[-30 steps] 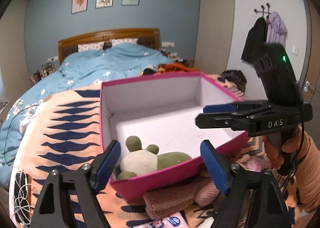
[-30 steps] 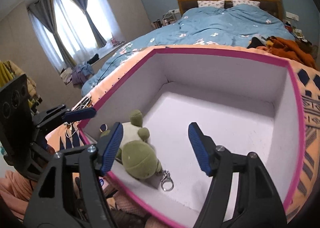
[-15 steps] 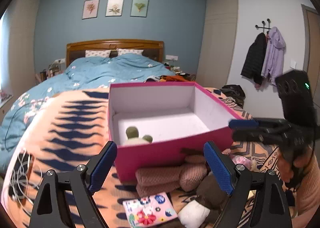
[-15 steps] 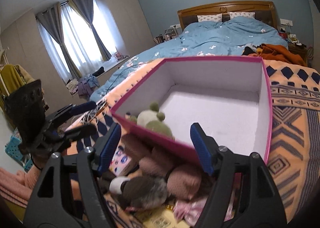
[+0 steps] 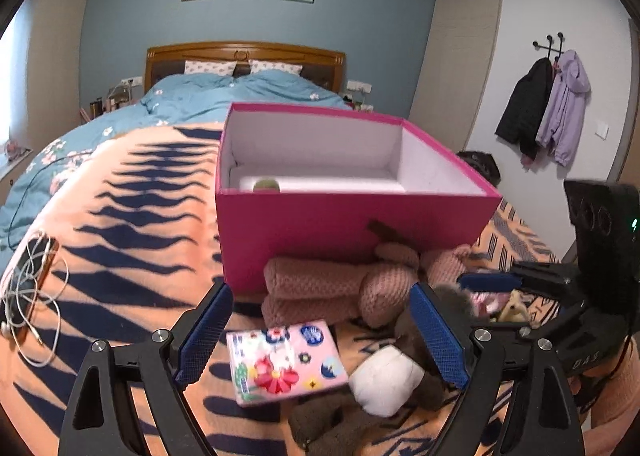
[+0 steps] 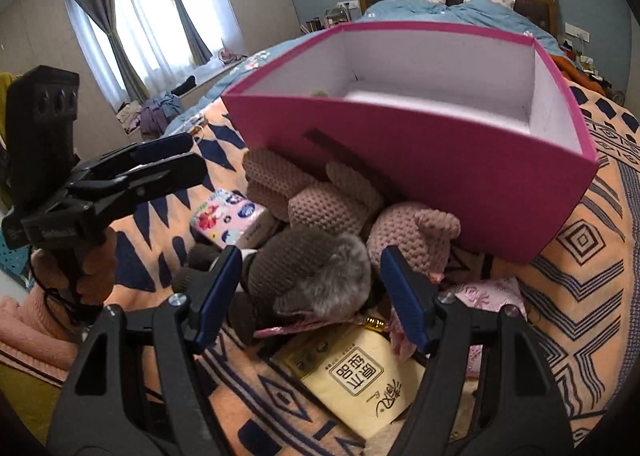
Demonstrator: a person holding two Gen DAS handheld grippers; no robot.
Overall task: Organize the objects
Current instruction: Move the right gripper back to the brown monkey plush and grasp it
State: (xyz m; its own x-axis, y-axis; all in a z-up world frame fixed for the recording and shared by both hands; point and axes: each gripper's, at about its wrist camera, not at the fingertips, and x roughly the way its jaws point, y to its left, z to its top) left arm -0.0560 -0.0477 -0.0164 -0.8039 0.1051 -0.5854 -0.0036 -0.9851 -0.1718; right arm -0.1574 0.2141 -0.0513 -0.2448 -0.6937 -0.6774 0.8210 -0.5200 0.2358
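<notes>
A: Room beside the pink box (image 5: 352, 224)?
B: Bare blanket (image 5: 132, 216) lies left; toys crowd its front wall.
A: Jaws?
B: Left gripper (image 5: 320, 336) and right gripper (image 6: 312, 292) both gape, holding nothing.

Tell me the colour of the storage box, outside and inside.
The box is bright pink outside and white inside, clearest in the right wrist view.

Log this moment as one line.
left claw: open, empty | right claw: open, astride brown plush toy | pink box: green plush inside
</notes>
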